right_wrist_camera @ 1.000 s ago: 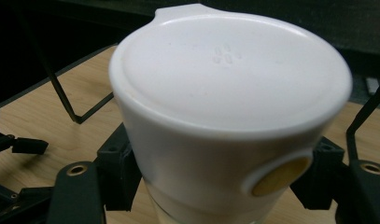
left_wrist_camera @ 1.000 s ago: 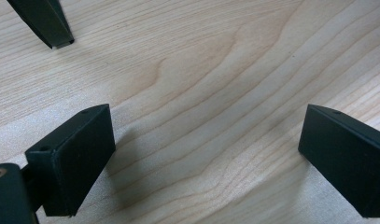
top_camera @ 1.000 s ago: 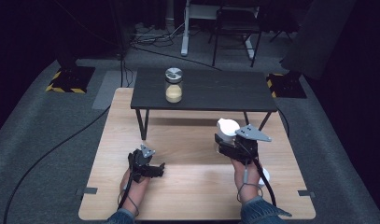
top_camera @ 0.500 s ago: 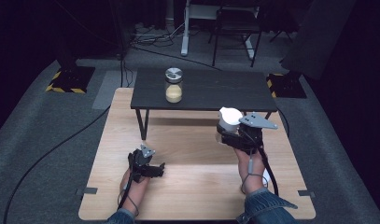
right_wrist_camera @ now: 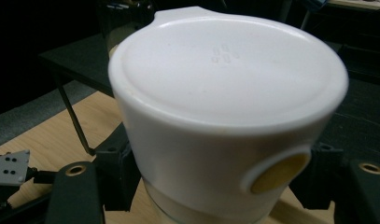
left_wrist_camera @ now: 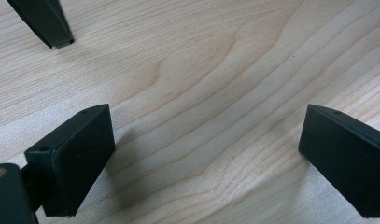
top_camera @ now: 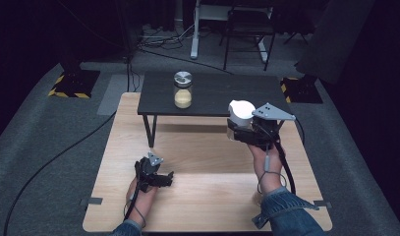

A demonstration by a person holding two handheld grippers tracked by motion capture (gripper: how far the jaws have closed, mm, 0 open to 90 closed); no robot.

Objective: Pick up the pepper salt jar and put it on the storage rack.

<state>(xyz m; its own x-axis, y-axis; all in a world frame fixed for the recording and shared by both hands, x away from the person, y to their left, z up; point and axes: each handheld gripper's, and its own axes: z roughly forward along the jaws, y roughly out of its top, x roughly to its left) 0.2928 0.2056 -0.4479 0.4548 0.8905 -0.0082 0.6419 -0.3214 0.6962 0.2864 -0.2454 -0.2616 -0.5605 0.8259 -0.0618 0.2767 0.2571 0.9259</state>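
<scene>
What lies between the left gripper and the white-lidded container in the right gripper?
Bare wooden table top in the high view, from left gripper to container.

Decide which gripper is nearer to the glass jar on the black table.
Right. The right gripper, shut on a white-lidded container, is raised beside the black table's front edge, right of the glass jar. The left gripper rests on the wooden board.
</scene>
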